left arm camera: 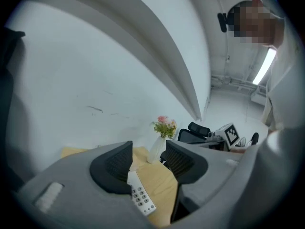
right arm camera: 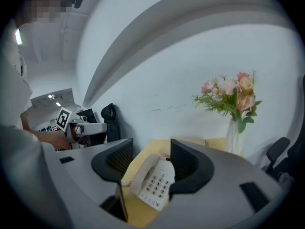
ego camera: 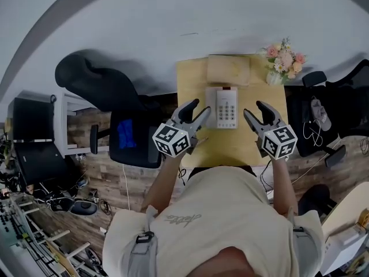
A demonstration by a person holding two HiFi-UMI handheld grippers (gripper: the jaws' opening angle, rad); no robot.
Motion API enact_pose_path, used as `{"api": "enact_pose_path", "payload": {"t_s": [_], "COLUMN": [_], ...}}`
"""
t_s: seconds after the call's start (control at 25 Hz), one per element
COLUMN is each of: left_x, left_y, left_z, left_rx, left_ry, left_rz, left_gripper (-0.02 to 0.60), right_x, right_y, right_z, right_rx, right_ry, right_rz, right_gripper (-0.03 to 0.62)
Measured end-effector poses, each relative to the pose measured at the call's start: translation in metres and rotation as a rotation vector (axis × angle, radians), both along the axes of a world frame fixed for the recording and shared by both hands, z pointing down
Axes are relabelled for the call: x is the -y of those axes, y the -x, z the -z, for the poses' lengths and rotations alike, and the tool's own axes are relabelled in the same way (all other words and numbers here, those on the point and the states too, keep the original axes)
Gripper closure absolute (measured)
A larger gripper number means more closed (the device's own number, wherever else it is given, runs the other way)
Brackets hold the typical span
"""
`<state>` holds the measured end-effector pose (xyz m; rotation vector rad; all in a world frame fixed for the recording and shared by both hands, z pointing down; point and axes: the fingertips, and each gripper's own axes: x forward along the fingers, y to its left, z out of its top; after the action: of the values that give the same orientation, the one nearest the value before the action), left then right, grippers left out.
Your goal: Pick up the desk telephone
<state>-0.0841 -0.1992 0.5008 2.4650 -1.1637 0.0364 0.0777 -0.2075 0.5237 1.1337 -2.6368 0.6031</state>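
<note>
**White desk telephone lies free between two open hand-held grippers**

The white plastic desk telephone (ego camera: 226, 107) is a flat rectangular slab with a grid of small grey keys. Its handset lies along its left side. It rests near the middle of the pale yellow wooden tabletop (ego camera: 193, 77).

The left hand-held gripper (ego camera: 199, 109) hangs just beside the telephone's left edge. Its grey jaws stand apart and nothing is between their ribbed black pads. The right hand-held gripper (ego camera: 254, 109) mirrors it at the right edge, jaws wide and empty.

Bare wood shows on both sides of the telephone and in front of it. Just behind it lies a soft beige rectangular cushion (ego camera: 229, 70). A white vase of pink flowers (ego camera: 283, 62) stands at the far right corner.

The tabletop is small and set against a smooth white wall. A black padded office chair (ego camera: 98, 82) stands to the left on the brown wood-plank floor (ego camera: 86, 128).
</note>
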Motion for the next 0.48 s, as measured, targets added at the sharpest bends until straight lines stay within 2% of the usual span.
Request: {"api": "enact_pose_path", "payload": {"t_s": [0.24, 0.48], "left_x": [0.011, 0.035], "left_y": [0.01, 0.011], "left_z": [-0.037, -0.093], "left_rx": [-0.02, -0.091], "left_ry": [0.116, 0.269], "left_rz": [-0.041, -0.069], "left_gripper": [0.362, 0.347], "right_x": [0.015, 0.038], "right_y": [-0.002, -0.01], "right_z": [-0.042, -0.092], "right_rx": [-0.043, 0.02], "right_ry": [0.082, 0.234], "right_rz": [-0.002, -0.019], "right_gripper": [0.367, 0.367]}}
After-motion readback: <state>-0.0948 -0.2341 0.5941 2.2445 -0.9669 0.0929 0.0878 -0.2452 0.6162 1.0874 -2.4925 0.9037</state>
